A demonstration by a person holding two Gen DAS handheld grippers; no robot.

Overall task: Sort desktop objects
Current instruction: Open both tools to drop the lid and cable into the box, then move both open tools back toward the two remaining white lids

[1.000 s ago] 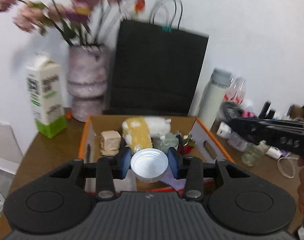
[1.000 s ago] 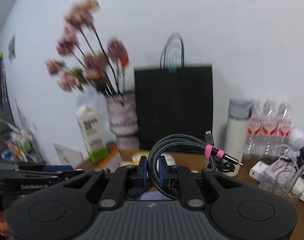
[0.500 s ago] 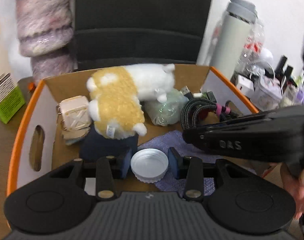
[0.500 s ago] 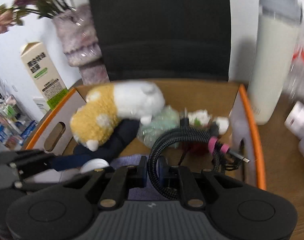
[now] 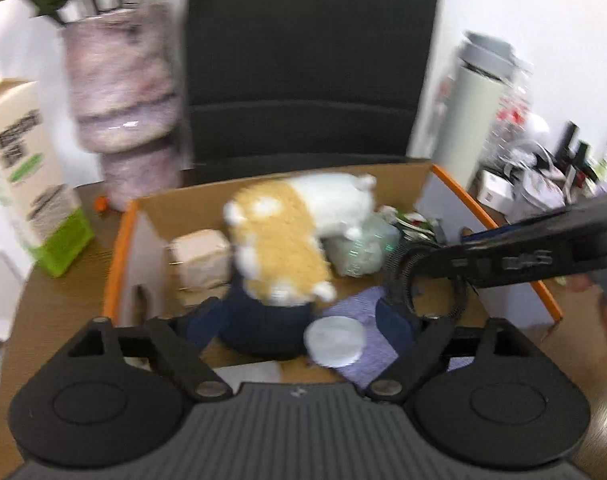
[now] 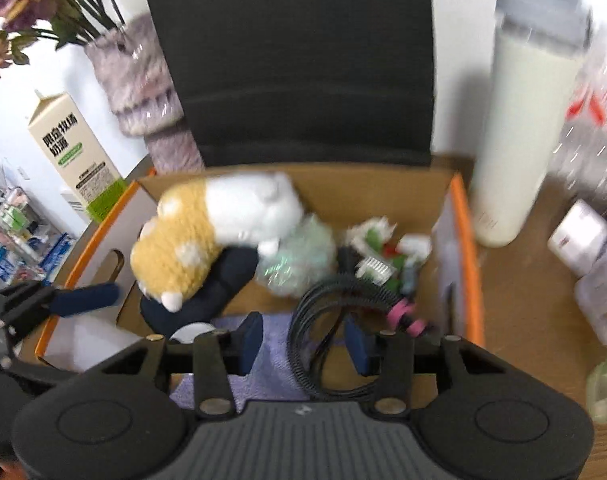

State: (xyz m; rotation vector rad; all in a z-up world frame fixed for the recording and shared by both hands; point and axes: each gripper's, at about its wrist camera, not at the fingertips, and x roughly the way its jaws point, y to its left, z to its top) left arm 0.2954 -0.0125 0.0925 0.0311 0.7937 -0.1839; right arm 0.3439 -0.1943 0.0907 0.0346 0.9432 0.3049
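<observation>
Both grippers are hanging over the orange-rimmed cardboard box (image 6: 467, 240) and tilting down into it, and both are letting go right now.

The left gripper (image 5: 303, 334) is opening wide. The white lid (image 5: 334, 341) is sitting between its 2 blue pads, closer to the pad on the right side, and neither pad seems to be pressing it. It's blurry, so I can't tell if the lid is dropping or already lying on the purple cloth (image 5: 373, 350) underneath.

The right gripper (image 6: 303, 340) is opening too. The coiled black cable (image 6: 327, 332) with the pink tie is lying between its pads, nearer the pad on the right side, with a clear gap to the other one. The loop is spreading forward, away from the fingertips, with the plug end off to the right.

Each item is right below its own gripper, so I'd guess both hands only need to back straight up, minding the plush toy (image 6: 207, 236) just ahead.
</observation>
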